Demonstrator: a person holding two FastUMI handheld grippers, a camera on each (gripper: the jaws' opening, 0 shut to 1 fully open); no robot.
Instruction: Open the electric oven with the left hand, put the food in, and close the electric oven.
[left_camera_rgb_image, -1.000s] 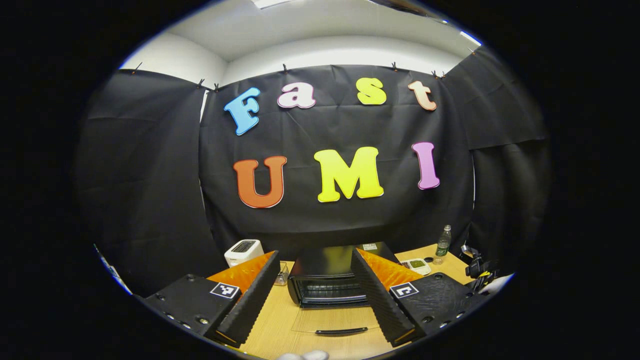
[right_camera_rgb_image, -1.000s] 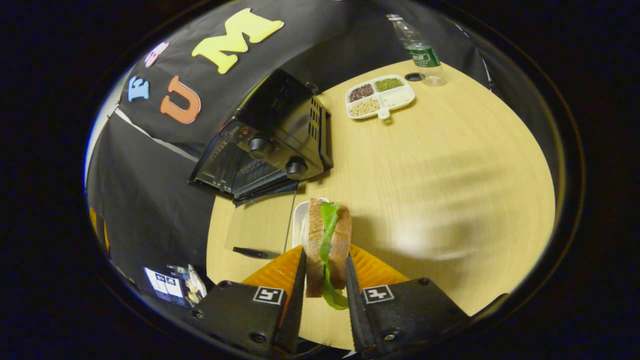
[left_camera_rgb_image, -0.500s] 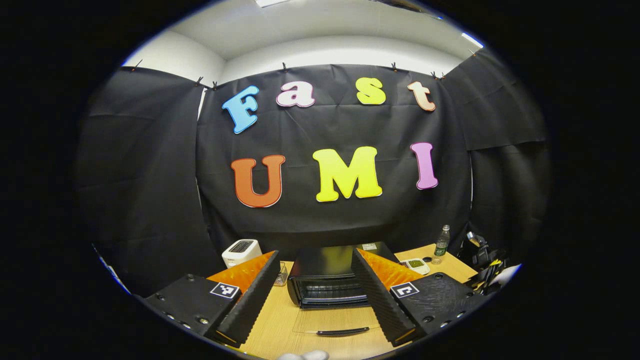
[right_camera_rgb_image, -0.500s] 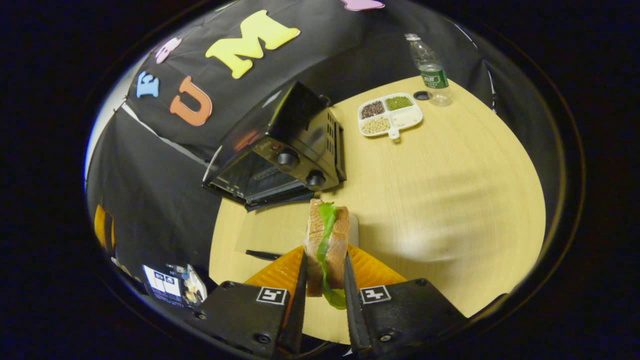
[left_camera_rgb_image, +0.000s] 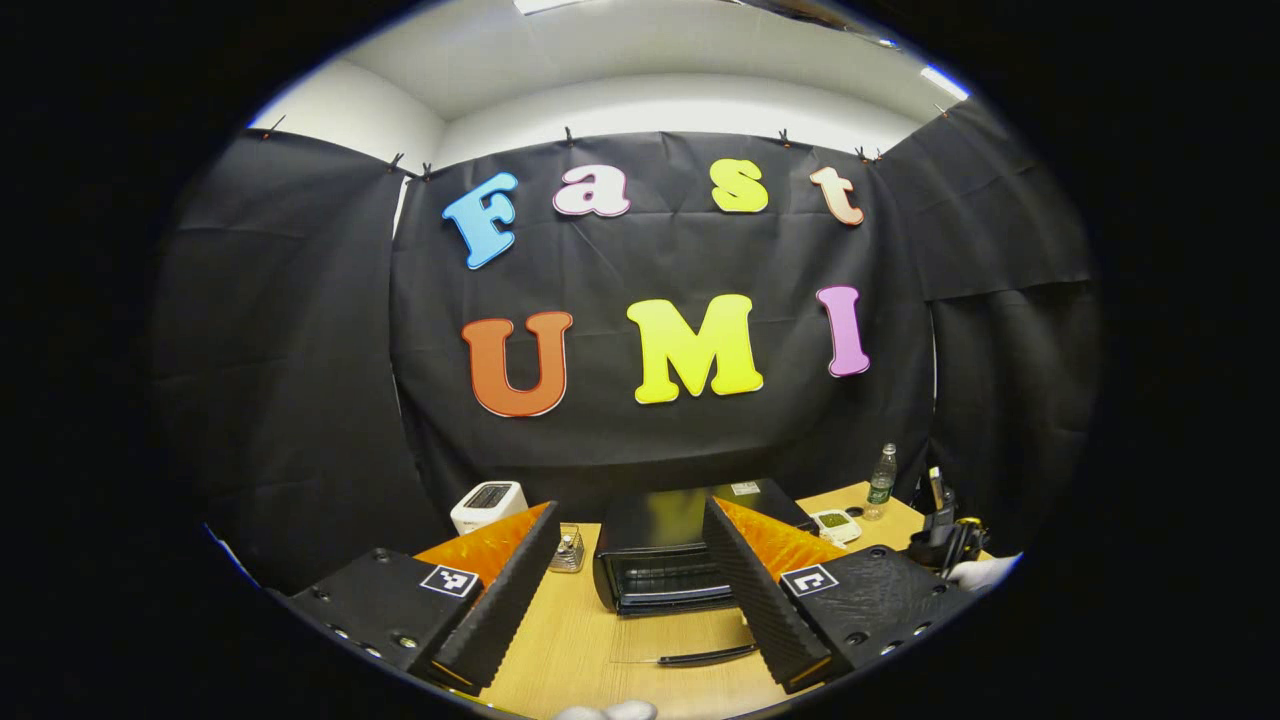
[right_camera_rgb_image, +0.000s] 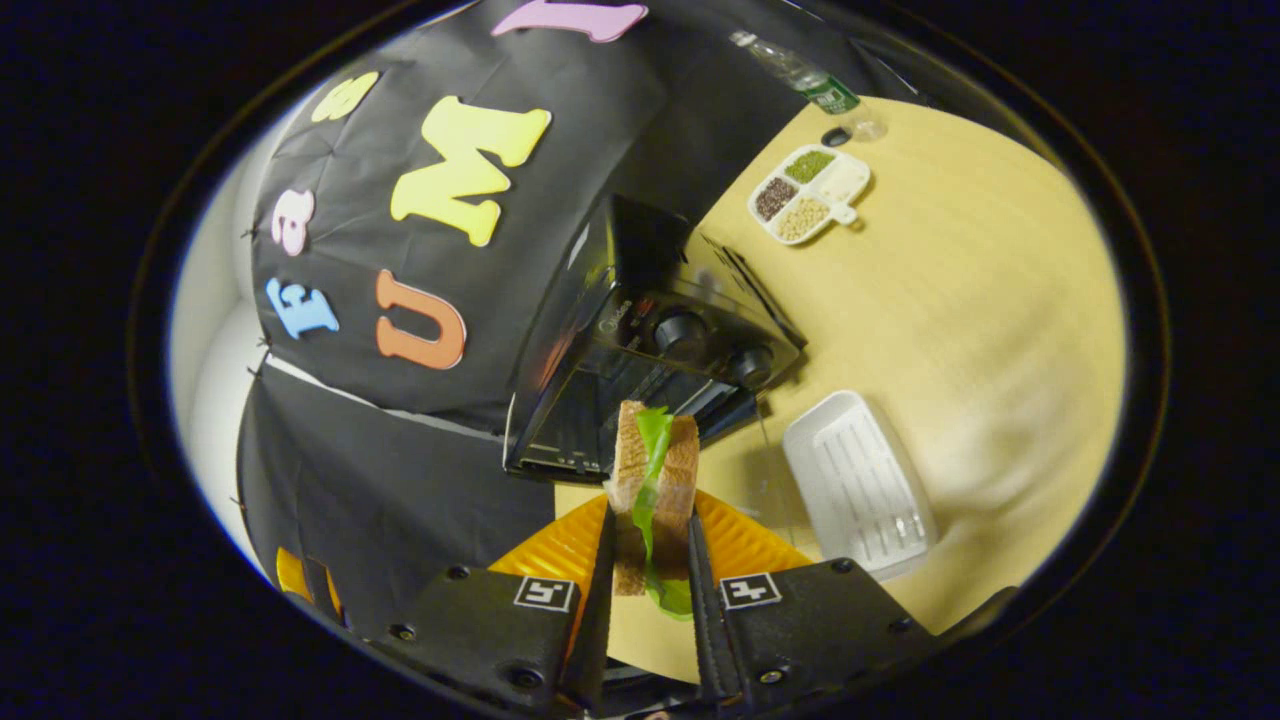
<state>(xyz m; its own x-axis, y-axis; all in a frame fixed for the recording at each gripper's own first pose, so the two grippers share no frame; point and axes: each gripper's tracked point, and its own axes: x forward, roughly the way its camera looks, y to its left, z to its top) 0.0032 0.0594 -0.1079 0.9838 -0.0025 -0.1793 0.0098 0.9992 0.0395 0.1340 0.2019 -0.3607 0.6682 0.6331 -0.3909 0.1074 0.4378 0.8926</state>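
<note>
Before the open oven (right_camera_rgb_image: 640, 380), sandwich (right_camera_rgb_image: 655, 470) upright, seemingly edge-first, right tongs (right_camera_rgb_image: 648, 560) clamping it, left tongs (left_camera_rgb_image: 632, 590) wide.

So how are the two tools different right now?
The left tool is open and holds nothing, while the right tool is shut on the sandwich. The left tool faces the oven from farther back; the right tool is close to its opening. Both point toward the oven.

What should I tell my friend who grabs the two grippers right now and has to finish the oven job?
Right gripper: shut on the sandwich, held just in front of the oven.
Left gripper: open, holding nothing, facing the oven.
Oven door: already down flat on the table. The white tray sits beside it.
Left: slide the sandwich inside, let go, close the door.
</note>
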